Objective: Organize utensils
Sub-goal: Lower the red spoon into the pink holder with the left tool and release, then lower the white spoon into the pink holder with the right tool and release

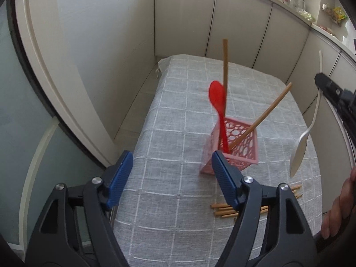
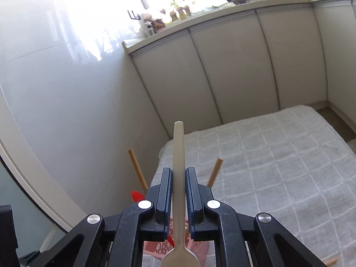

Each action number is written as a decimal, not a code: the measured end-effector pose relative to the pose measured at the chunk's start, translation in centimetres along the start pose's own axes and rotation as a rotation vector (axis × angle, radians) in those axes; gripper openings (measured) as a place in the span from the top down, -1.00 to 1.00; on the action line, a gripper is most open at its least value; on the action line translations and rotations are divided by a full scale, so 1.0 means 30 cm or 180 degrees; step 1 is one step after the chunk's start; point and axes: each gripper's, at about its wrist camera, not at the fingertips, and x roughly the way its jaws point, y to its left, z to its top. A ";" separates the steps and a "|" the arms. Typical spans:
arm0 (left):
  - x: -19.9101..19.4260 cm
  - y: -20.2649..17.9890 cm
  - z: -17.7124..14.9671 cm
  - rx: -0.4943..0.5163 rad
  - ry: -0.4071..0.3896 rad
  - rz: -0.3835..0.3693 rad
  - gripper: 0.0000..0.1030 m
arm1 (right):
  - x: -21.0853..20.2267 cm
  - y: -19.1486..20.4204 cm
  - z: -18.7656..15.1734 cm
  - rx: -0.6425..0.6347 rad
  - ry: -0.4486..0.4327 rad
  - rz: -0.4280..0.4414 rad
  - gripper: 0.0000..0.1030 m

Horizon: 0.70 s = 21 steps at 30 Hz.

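Note:
A pink perforated holder point(image 1: 235, 146) stands on the grey checked cloth point(image 1: 173, 120). In it stand a red spoon point(image 1: 218, 102) and two wooden chopsticks point(image 1: 225, 66). My left gripper point(image 1: 171, 166) is open just in front of the holder, with nothing between its blue pads point(image 1: 224, 175). At the right edge of the left wrist view, my right gripper point(image 1: 320, 82) is shut on a white spoon point(image 1: 300, 149) that hangs bowl down. In the right wrist view the right gripper point(image 2: 178, 178) clamps that white spoon point(image 2: 179, 155) by its handle, above the holder point(image 2: 155, 248).
Several loose wooden chopsticks point(image 1: 224, 209) lie on the cloth near my left gripper's right finger. A hand point(image 1: 340, 207) shows at the right edge. White cabinet doors point(image 2: 233, 73) and a glossy wall point(image 1: 100, 44) enclose the table's far and left sides.

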 end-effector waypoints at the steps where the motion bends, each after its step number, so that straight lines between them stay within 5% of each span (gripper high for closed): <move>1: 0.013 0.009 -0.001 0.0007 0.0046 0.0030 -0.43 | 0.023 0.015 -0.005 -0.0063 -0.0061 -0.0023 0.79; 10: 0.076 0.015 -0.010 0.0103 0.0287 0.0041 -0.43 | 0.211 0.043 -0.084 -0.0097 -0.0349 -0.0257 0.79; 21: 0.085 -0.012 -0.009 0.0212 0.0324 0.0000 -0.43 | 0.263 0.054 -0.154 -0.0206 -0.0325 -0.0308 0.70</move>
